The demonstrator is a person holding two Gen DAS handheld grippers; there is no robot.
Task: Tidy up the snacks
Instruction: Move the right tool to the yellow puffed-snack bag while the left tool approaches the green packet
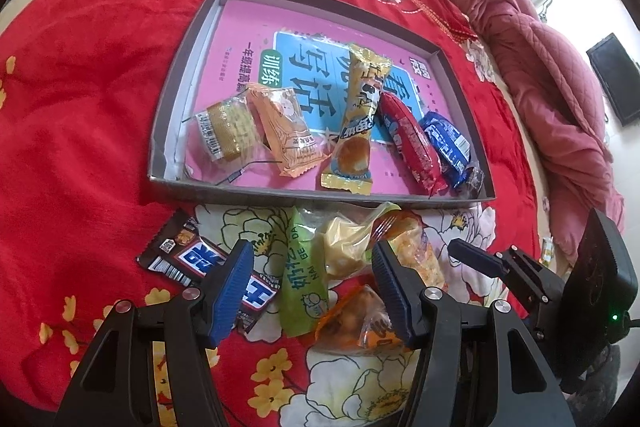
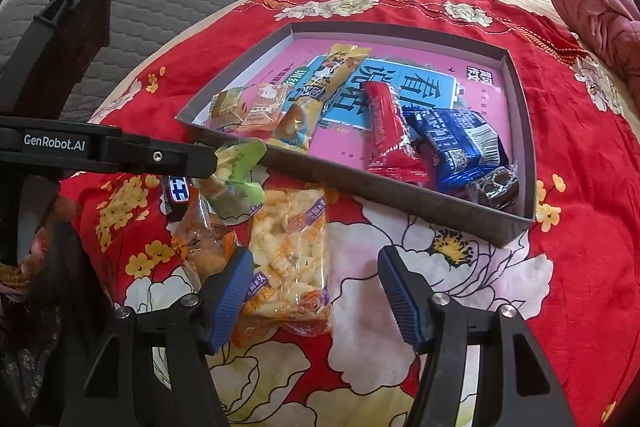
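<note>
Green packet point(image 1: 302, 279) lies lengthwise between left claw point(image 1: 312, 291) jaws, spread wide, unheld; right claw point(image 2: 316, 295) likewise wide, empty, puffed-snack bag point(image 2: 290, 259) at its left jaw.

6 snacks point(image 1: 352, 131) in tray point(image 1: 168, 115), 5 snacks point(image 1: 304, 267) before it

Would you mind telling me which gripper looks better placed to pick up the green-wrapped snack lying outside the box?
Probably the left. The left gripper hangs open with the green-wrapped snack lying between its fingers. The right gripper is open beside the clear puffed-snack bag, with the green snack farther off, near the box.
</note>
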